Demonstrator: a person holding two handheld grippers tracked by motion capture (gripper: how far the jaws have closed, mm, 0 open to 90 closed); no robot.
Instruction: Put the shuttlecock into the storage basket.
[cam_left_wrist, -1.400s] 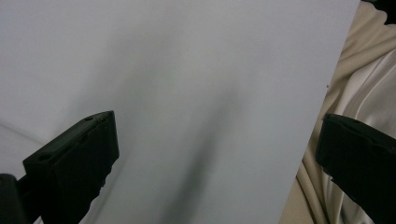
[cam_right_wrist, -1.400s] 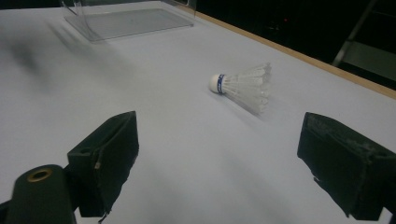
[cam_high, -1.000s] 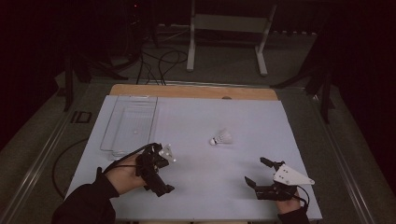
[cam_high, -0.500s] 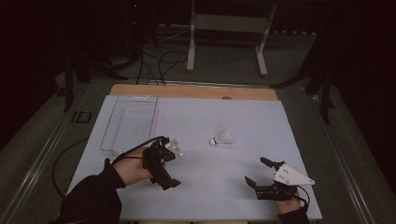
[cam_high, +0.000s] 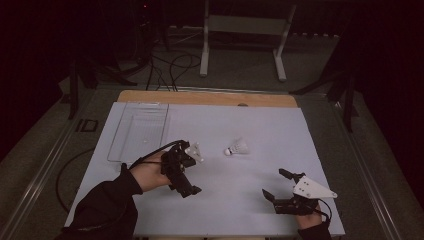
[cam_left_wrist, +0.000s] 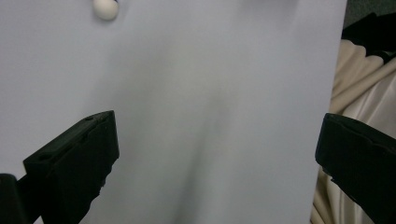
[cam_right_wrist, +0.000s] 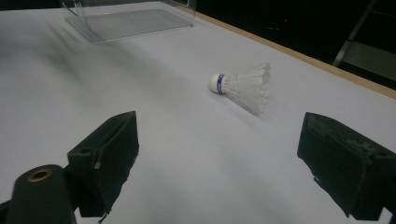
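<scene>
While feathered white shuttlecock (cam_high: 237, 148) lies on matte sheet, left gripper (cam_high: 188, 176) fingers spread, right gripper (cam_high: 276, 185) fingers spread.

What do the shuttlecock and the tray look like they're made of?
Shuttlecock: white skirt with ribbed vanes, feather or plastic, hard to tell; rounded white matte cap, perhaps cork or foam, with a blue band. Tray: clear, glossy, likely plastic, since the sheet shows through its walls.
</scene>
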